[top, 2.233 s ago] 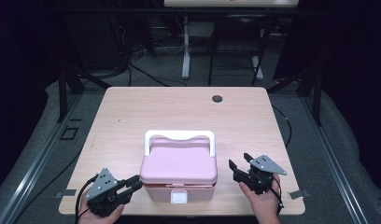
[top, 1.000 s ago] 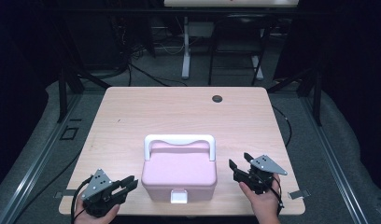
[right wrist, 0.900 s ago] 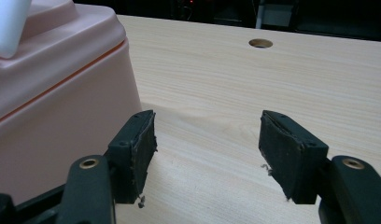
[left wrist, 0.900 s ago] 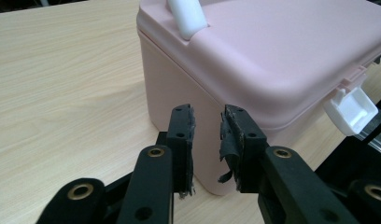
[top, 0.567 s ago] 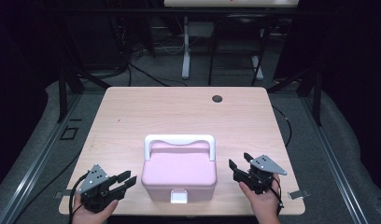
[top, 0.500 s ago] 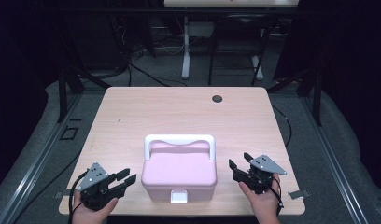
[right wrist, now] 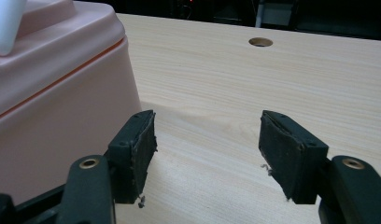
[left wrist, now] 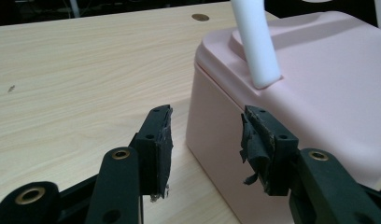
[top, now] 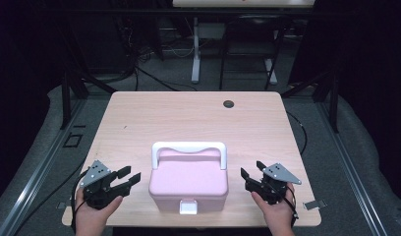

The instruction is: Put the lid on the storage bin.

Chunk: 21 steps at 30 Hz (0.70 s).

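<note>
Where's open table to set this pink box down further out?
Bare wood runs from the pink box back to the cable hole, and along both side edges. The near edge is crowded: left gripper, box, right gripper.
</note>
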### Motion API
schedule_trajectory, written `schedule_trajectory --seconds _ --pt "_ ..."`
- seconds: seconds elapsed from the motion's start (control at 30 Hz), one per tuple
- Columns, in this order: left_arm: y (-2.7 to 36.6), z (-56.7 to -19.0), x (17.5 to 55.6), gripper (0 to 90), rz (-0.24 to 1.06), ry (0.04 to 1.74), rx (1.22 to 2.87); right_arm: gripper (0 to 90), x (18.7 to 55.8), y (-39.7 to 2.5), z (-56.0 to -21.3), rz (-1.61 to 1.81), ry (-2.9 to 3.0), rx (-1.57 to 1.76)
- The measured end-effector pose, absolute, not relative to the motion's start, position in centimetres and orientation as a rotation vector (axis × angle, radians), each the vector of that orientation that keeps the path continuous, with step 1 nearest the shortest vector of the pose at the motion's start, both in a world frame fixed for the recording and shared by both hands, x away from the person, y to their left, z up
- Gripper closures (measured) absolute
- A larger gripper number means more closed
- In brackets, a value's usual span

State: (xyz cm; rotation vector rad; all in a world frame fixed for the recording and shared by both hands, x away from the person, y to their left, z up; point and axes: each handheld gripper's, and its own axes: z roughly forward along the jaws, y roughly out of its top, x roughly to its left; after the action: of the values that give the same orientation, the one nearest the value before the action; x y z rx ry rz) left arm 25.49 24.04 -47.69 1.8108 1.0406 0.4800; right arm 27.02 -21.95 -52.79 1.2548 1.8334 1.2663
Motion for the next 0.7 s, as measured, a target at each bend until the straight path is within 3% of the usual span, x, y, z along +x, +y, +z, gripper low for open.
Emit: schedule_trajectory --seconds 0.7 --pt "24.2 -49.1 29.3 52.3 0.486 1.143 1.769 35.7 27.1 -22.0 -52.9 1.262 1.835 1.261"
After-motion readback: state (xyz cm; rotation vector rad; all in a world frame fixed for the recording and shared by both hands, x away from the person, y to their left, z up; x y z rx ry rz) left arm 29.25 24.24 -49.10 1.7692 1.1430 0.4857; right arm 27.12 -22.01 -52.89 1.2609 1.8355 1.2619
